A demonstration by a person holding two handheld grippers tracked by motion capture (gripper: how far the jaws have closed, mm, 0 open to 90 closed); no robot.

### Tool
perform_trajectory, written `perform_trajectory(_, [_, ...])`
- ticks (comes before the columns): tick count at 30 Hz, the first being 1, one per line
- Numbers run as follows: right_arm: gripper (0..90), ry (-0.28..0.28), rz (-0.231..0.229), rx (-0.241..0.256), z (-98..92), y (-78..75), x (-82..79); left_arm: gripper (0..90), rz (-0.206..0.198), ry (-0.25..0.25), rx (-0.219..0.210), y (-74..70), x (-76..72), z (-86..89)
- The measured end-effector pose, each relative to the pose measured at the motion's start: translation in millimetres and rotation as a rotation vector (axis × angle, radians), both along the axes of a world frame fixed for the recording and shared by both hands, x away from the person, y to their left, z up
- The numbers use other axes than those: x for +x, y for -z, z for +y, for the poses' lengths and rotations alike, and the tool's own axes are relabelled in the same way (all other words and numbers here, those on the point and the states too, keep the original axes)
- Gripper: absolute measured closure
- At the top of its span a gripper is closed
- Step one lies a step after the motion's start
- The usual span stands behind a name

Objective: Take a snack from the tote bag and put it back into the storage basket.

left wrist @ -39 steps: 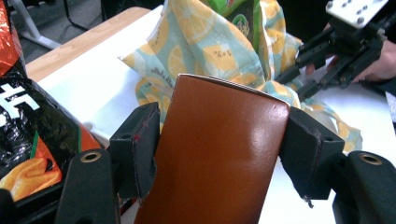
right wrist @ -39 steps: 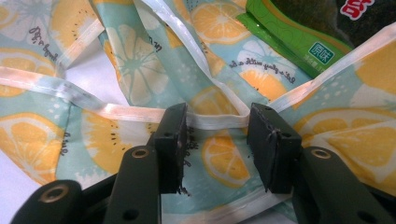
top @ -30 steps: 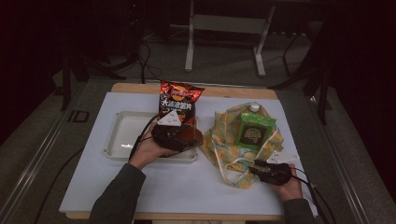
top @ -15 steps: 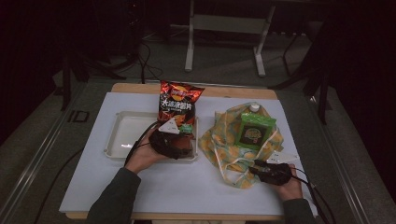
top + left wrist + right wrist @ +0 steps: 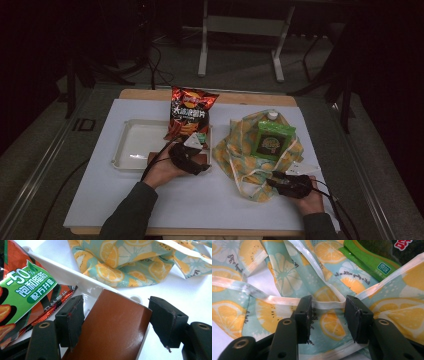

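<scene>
Left gripper [image 5: 113, 322] straddling flat brown rectangular box [image 5: 110, 330] at white plastic tray's [image 5: 131, 145] front right corner, jaws apart, not yet clamping. Right gripper [image 5: 327, 315] parted around lemon-print cloth bag's [image 5: 287, 272] white-trimmed edge. Risk: slick box slipping aside, snagging red crinkly snack packet [image 5: 22, 292].

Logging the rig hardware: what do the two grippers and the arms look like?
Left gripper and right gripper: black, two blocky fingers with round bolt holes. Grey three-cornered plates on top, dark cables trailing. Dark grey-green long sleeves.
</scene>
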State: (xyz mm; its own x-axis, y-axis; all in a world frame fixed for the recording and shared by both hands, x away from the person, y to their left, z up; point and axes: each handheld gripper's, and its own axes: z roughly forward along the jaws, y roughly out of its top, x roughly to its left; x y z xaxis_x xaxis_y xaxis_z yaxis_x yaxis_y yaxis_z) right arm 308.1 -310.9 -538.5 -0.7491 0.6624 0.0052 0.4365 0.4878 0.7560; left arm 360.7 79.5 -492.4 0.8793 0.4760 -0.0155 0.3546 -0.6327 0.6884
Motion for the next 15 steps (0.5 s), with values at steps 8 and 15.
perform_trajectory(8, [57.4, 0.0, 0.0, -0.001, 0.1, 0.0, -0.1, 30.6, 0.011, -0.01, -0.026, 1.2, 0.9, -1.9])
perform_trajectory(15, [57.3, -0.001, 0.0, -0.001, 0.0, 0.0, 0.0, 30.0, 0.018, -0.033, -0.04, 0.8, 0.2, -1.7])
